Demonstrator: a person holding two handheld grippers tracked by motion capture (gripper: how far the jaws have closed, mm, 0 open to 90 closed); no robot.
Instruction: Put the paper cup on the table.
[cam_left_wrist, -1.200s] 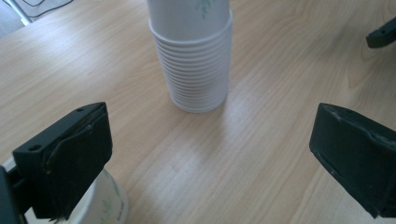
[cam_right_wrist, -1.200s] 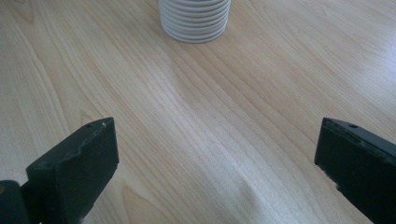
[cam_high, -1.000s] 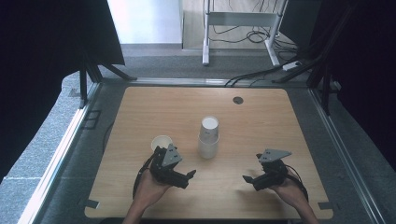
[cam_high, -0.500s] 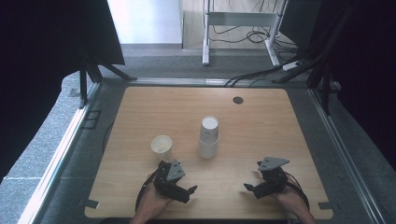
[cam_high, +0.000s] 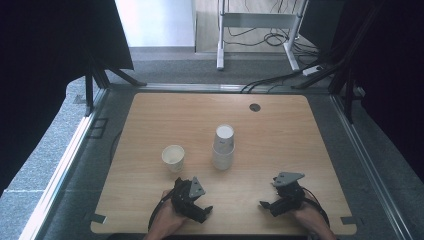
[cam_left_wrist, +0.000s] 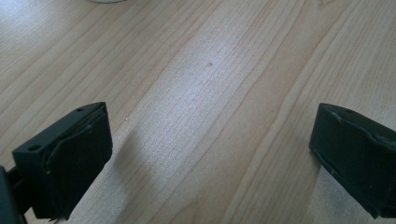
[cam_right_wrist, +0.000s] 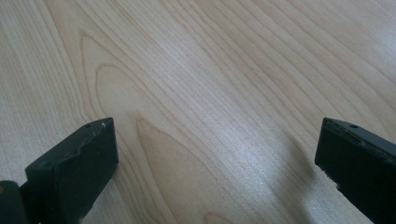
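Two grippers: left gripper (cam_high: 199, 209) and right gripper (cam_high: 270, 204) sit low at the desk's near edge, jaws spread wide, holding nothing.
Desk (cam_high: 280, 135): pale wood grain, with a dark round hole (cam_high: 255, 107) near the far edge.
Cups: single paper cup (cam_high: 173, 158) stands left of the cup stack (cam_high: 223, 147), well apart.
Room: grey carpet (cam_high: 55, 150), black curtains (cam_high: 45, 55), cables (cam_high: 272, 80) on the floor behind.
Writing: none legible.

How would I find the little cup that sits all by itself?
Start at the wooden table and look near its middle for the tall stack of white cups. Just left of the stack, apart from it, stands the single cup. It is short, upright and open on top, while the stack is upside down.
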